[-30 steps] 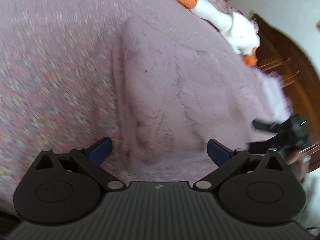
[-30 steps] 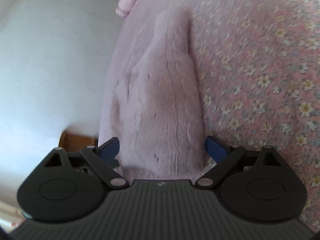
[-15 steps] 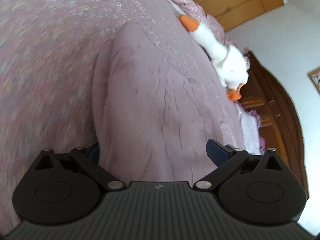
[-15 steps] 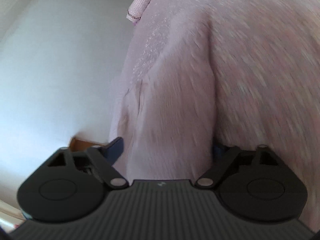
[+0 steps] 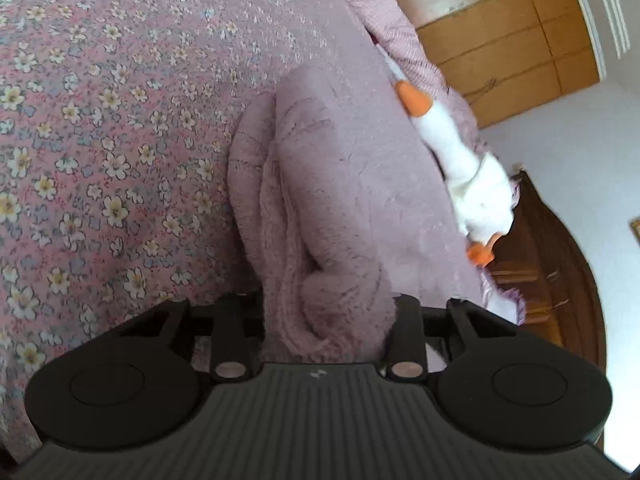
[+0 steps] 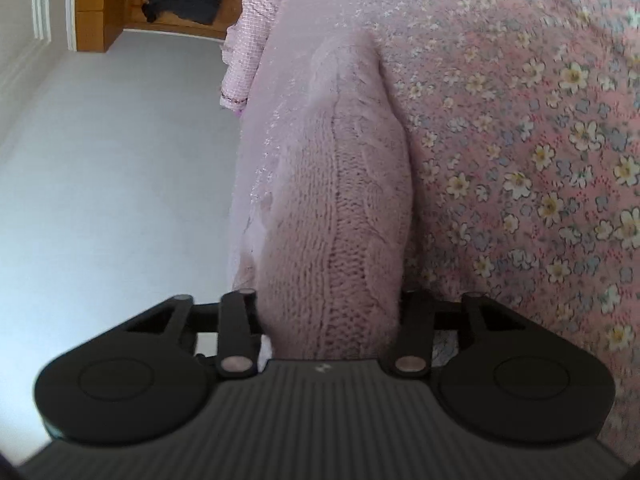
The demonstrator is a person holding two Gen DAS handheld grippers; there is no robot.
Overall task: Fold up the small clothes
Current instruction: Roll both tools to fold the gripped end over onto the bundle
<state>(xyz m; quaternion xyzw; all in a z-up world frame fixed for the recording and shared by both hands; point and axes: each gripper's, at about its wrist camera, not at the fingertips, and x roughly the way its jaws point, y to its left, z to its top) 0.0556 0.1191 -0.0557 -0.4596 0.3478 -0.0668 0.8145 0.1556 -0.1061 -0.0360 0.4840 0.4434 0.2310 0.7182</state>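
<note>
In the left wrist view we see the left gripper point(image 5: 326, 312) at the bottom centre of the frame, its jaws closed in on a bunched edge of the pink knitted garment point(image 5: 320, 200). The knit runs up from between the fingers toward the middle of the frame, lying in several soft folds on the floral bedspread point(image 5: 100, 140), which fills the left half. To the right of the garment, along the edge of the bed, lies a white plush goose point(image 5: 468, 176) with an orange beak and feet. A wooden wardrobe point(image 5: 500, 36) takes the upper right corner, and dark wooden furniture curves down the right edge.

In the right wrist view the right gripper point(image 6: 330, 316) sits at the bottom centre and likewise pinches the pink knitted garment point(image 6: 344, 208), whose cable stitch shows clearly where it rises from between the fingers toward the upper middle. The floral bedspread point(image 6: 520, 140) covers the right half of this frame. A plain pale surface fills the left, and a wooden wardrobe point(image 6: 132, 4) with something dark hanging in it, probably clothing though the view is too small to be sure, sits at the upper left. The fingertip pads of both grippers are buried in the knit, so we cannot see them.
</note>
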